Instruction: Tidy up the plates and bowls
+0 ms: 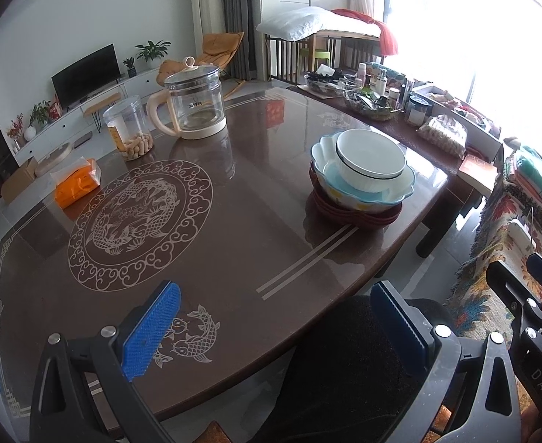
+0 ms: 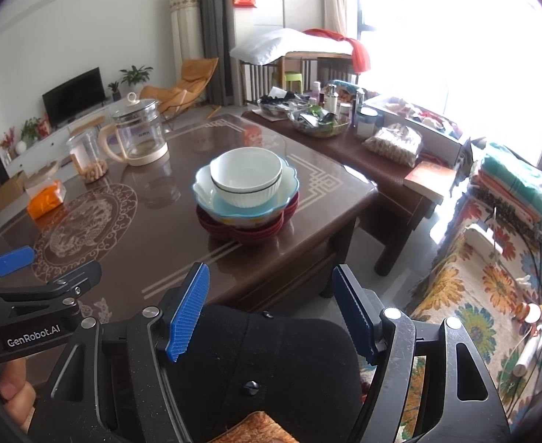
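While both my jaws are standing spread and empty, I am judging the white bowl point(image 2: 247, 177) sitting nested in the stack point(image 2: 247, 206); I should be approaching gently.

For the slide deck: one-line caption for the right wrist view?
Open right gripper faces a white bowl nested in a blue bowl on red plates, on a brown table.

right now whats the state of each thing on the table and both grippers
white bowl: upright, empty, nested in the blue bowl
blue bowl: upright, stacked on the red dishes
red dishes: stacked on the table
kettle: lid on, almost empty
plastic jar: lidded, partly filled
left gripper: open, empty
right gripper: open, empty
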A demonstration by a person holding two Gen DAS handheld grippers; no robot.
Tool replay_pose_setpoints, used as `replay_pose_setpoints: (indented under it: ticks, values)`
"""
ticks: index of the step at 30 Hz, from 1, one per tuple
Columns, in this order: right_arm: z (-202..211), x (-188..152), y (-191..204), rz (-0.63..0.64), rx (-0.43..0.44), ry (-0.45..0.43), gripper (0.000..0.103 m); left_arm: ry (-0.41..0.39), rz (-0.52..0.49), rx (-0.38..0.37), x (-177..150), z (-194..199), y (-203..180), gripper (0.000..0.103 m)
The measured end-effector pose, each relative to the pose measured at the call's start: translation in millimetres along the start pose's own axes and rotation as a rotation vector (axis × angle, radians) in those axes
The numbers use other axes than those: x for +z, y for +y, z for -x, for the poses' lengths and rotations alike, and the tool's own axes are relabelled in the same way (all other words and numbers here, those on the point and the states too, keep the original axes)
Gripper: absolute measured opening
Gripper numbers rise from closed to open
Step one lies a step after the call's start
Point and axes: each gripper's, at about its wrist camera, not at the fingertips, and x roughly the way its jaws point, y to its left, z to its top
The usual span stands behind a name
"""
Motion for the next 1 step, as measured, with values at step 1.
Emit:
replay_pose_setpoints:
  ticks: [1]
  values:
    - [-0.2,0.0,0.0,0.0,-0.001,0.0,0.073,-0.009,0.003,0.008,-0.5,0.8,0.3,0.102]
